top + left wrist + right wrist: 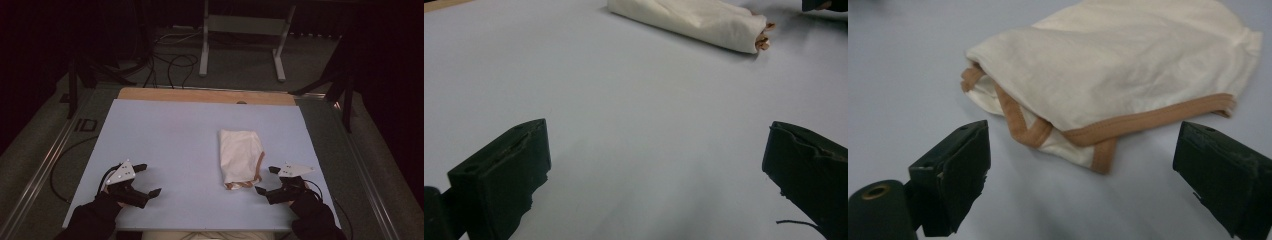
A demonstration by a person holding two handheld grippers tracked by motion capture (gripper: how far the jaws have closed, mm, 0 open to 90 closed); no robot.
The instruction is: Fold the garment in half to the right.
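Both hands wear black gloves and dark sleeves. Left gripper (148, 178) and right gripper (267, 179): black blocky jaws, grey three-cornered top plates with small dots, black trailing cables.

No legible text, label, brand, number or sign appears on the folded cream cloth (241, 156), on the pale blue counter (170, 145), or on either pair of black jaws; a dark mark beside the counter's far left corner cannot be read.
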